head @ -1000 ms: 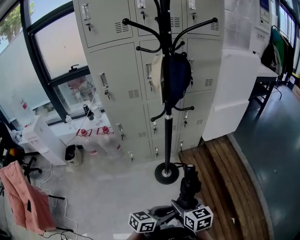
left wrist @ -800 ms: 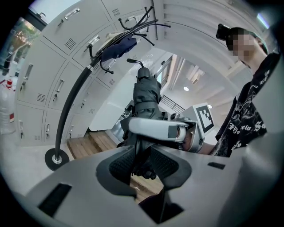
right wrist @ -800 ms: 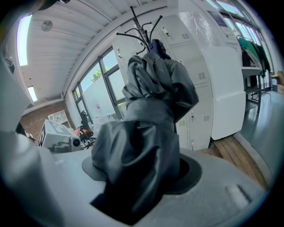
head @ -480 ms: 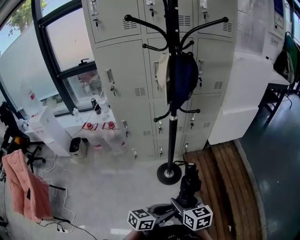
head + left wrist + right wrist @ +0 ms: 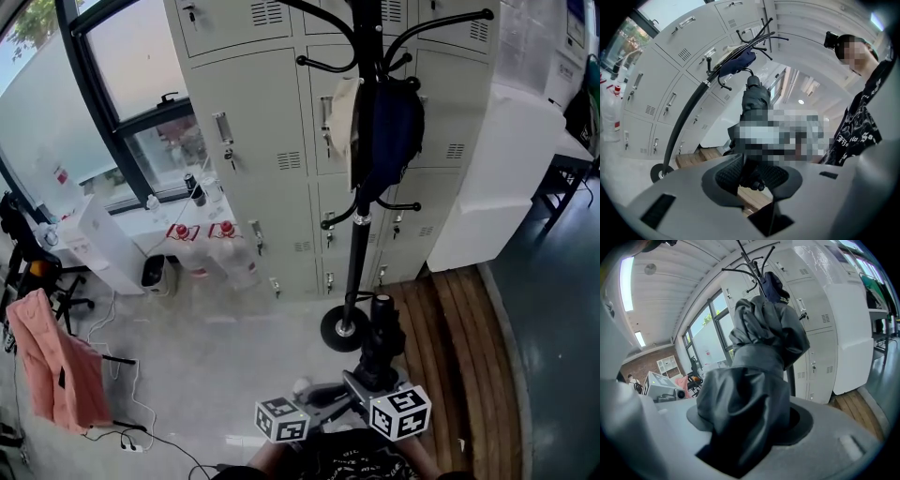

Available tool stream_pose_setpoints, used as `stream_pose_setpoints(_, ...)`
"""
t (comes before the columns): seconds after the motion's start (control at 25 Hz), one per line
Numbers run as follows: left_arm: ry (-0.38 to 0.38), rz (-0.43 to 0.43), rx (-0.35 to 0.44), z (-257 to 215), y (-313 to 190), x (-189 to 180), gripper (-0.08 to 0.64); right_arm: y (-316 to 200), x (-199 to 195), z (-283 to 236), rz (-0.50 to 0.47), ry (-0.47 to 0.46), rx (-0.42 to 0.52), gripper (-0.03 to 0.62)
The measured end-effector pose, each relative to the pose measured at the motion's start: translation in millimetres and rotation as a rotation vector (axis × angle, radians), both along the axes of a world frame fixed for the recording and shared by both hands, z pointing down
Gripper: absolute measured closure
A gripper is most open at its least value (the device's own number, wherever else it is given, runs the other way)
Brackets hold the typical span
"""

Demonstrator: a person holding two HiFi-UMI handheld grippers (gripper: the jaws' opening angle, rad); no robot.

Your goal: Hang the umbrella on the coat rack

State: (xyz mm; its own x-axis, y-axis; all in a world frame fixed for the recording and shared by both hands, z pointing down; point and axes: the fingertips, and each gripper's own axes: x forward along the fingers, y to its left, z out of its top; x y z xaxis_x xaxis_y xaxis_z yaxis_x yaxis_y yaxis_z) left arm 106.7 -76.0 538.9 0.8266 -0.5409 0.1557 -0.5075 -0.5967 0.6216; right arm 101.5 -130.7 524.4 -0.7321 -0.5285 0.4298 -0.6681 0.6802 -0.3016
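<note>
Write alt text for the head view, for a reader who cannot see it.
The left gripper and right gripper hold a folded black umbrella, pointing toward a black coat rack just ahead, where a dark bag hangs. Grey lockers stand behind the rack; a pink garment shows at far left.

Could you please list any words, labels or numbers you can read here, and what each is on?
Nothing is legible.
White print on the person's black shirt: too warped to read.
Red labels on the clear plastic bottles: too small.
Red-and-white sticker on the frosted window glass: too small.
</note>
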Motion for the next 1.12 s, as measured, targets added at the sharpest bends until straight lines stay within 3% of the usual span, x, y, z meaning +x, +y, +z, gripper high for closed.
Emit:
stream_pose_setpoints(0.32, 0.002, 0.011, -0.015, 3, -37, -34, 0.445, -37, -34, 3, 0.005, -0.002, -0.022, 0.296)
stream_pose_setpoints(0.56, 0.019, 0.013, -0.010, 0, -71, -56, 0.445, -69, -59, -2, -0.023, 0.031, 0.037, 0.296)
stream_pose_setpoints(1.12, 0.006, 0.032, 0.019, -9, -131, -81, 0.444, -131, -78, -16, 0.032, 0.044, 0.078, 0.296)
